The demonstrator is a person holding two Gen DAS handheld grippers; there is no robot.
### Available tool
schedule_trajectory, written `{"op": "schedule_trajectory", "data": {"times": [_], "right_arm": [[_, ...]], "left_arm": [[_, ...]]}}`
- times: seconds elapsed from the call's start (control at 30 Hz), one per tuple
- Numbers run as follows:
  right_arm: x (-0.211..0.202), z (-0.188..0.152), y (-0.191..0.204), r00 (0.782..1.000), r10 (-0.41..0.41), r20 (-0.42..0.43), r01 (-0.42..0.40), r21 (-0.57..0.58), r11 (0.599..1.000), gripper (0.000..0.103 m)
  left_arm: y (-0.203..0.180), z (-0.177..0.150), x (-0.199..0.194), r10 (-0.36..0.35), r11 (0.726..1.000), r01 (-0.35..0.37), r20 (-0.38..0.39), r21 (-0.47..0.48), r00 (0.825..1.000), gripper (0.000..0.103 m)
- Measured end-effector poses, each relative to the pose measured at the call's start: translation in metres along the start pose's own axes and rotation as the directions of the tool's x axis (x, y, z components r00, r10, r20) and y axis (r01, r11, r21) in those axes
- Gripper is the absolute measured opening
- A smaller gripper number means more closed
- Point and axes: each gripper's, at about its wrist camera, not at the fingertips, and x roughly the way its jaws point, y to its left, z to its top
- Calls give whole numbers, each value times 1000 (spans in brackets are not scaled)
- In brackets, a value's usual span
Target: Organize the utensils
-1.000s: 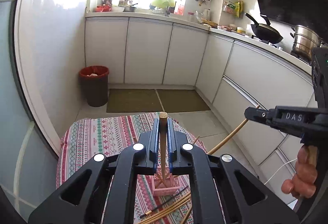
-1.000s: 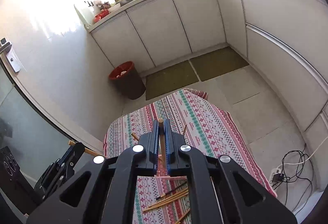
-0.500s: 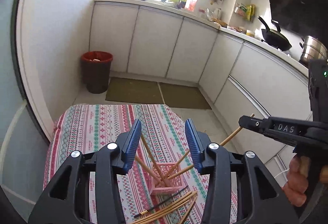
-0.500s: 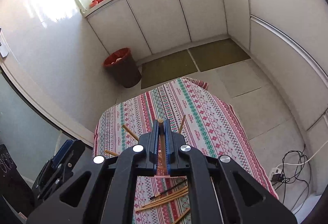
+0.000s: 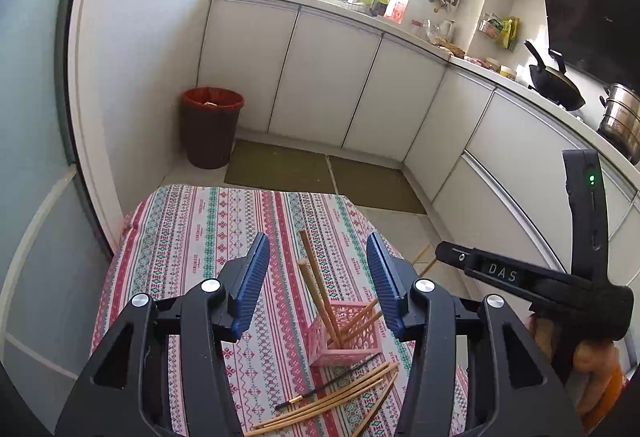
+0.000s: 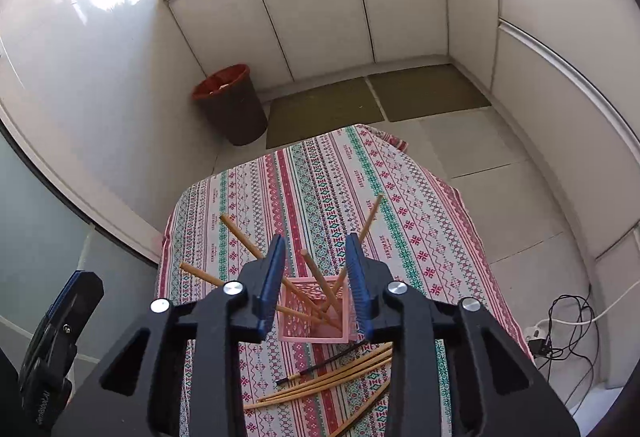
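A pink slatted basket (image 5: 345, 337) (image 6: 316, 329) stands on the striped tablecloth (image 5: 192, 237) and holds several wooden chopsticks (image 6: 320, 277) that fan outward. More loose chopsticks (image 5: 336, 399) (image 6: 332, 383), one of them black (image 6: 320, 363), lie in front of it. My left gripper (image 5: 318, 277) hovers over the basket, its jaws opening, and the sticks between them touch neither pad. It shows at the lower left (image 6: 60, 337) in the right wrist view. My right gripper (image 6: 315, 277) is just above the basket, jaws opening, with a stick standing free between them. A hand holds it (image 5: 500, 273).
A brown bin with a red liner (image 5: 210, 129) (image 6: 232, 105) stands by the wall beyond the table. Two green mats (image 6: 376, 101) lie before white cabinets. A wok (image 5: 554, 85) and pot sit on the counter. Cables and a plug (image 6: 560, 325) lie on the floor at right.
Both grippers were shut on a chopstick. The left let go first, then the right, and the sticks now stand in the basket. Both hands sank toward the basket.
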Motion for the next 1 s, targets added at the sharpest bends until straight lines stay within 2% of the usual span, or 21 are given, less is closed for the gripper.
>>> {"op": "schedule_trajectory", "data": {"times": [0.27,0.33,0.47,0.5,0.53,0.73,0.87,1.0], "right_arm": [[-24,-11,-15,998,-58,31,58,21,998,51],[-31,-18,-19,996,-82,43,81,28,996,61],[-44,-34,-29,993,-105,51,103,42,994,68],[-48,-39,-32,992,-116,58,114,42,993,72],[-52,-45,-34,989,-133,70,130,43,991,77],[-73,-76,-40,965,-225,137,226,10,974,87],[-78,-90,-48,943,-284,172,291,-12,957,89],[-85,-102,-63,925,-325,198,329,15,944,92]], "left_arm": [[-14,-8,-11,-1,1000,1,-8,11,1000,61],[-18,-12,-13,5,1000,-4,-17,18,1000,66],[-26,-22,-21,25,999,-24,-25,29,999,75],[-27,-25,-22,32,999,-31,-26,32,999,76],[-28,-27,-23,39,999,-38,-27,34,999,80],[-38,-47,-28,56,997,-52,-60,63,997,89],[-43,-58,-32,55,996,-49,-71,78,996,94],[-47,-67,-34,63,994,-55,-86,99,994,96]]}}
